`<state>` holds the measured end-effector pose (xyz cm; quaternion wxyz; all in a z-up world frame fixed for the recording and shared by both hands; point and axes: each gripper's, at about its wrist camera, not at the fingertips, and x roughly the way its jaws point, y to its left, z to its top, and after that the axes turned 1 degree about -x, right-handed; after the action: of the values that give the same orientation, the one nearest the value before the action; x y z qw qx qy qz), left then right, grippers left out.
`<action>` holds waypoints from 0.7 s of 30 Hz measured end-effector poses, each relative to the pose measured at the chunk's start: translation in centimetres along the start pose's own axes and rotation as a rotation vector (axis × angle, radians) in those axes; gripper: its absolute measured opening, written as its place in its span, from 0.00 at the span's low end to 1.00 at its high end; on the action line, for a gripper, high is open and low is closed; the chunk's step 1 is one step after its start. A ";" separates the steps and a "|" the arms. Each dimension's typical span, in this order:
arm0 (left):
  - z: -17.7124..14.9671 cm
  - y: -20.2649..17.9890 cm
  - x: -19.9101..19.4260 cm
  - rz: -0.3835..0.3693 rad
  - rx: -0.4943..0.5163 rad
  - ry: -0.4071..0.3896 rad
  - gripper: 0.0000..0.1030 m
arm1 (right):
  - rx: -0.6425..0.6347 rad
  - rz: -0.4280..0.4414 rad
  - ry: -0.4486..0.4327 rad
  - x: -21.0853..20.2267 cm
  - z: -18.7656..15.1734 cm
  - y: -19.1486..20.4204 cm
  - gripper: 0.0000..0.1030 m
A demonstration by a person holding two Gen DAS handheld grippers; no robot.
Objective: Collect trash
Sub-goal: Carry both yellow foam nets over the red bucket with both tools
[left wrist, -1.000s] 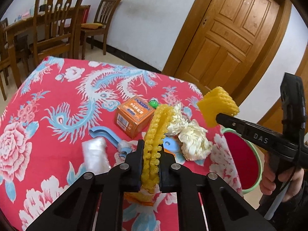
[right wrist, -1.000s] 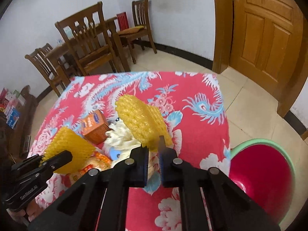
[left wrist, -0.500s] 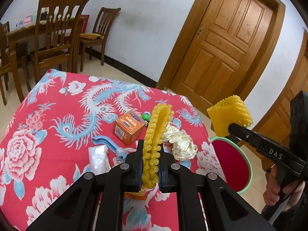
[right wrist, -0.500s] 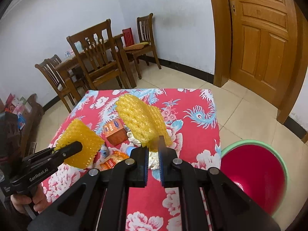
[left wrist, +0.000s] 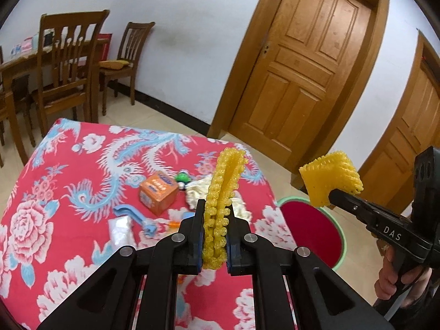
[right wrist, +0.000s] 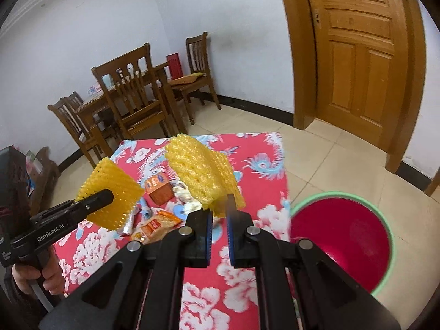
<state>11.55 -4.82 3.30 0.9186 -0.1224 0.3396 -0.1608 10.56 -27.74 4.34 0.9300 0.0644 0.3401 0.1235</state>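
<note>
My left gripper (left wrist: 216, 211) is shut on a yellow foam fruit net (left wrist: 224, 187), held upright above the red flowered tablecloth (left wrist: 68, 192). My right gripper (right wrist: 217, 206) is shut on a second yellow foam net (right wrist: 198, 170); that gripper (left wrist: 334, 194) and its net (left wrist: 330, 177) also show at the right of the left wrist view, and the left gripper (right wrist: 108, 192) with its net (right wrist: 112, 195) shows at the left of the right wrist view. A red bin with a green rim (right wrist: 341, 236) stands on the floor beside the table, below and right of both nets.
On the cloth lie an orange box (left wrist: 156, 192), a blue plastic tool (left wrist: 134, 217), a clear wrapper (left wrist: 119, 231), crumpled white paper (left wrist: 200, 189), a green toy (left wrist: 183, 177) and an orange snack packet (right wrist: 154, 225). Wooden chairs (right wrist: 132, 93) and a door (left wrist: 302, 74) stand behind.
Both grippers have risen with their foam nets and drawn back from the table; the right one has swung further toward the bin side. The table and trash look smaller and lower.
</note>
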 end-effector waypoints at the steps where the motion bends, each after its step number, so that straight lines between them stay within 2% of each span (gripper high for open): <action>1: 0.0 -0.4 0.1 -0.006 0.004 0.003 0.10 | 0.007 -0.012 -0.005 -0.5 -0.1 -0.5 0.11; 11: 0.2 -5.3 1.8 -0.072 0.068 0.024 0.10 | 0.051 -0.117 -0.024 -4.4 -1.2 -4.8 0.11; 21: -1.3 -10.0 5.1 -0.124 0.131 0.087 0.10 | 0.165 -0.166 0.046 -4.4 -4.7 -10.2 0.11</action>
<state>12.22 -16.04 2.74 0.8974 -0.0760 0.3597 -0.2441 6.17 -38.61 1.39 0.9205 0.1094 0.3745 0.0193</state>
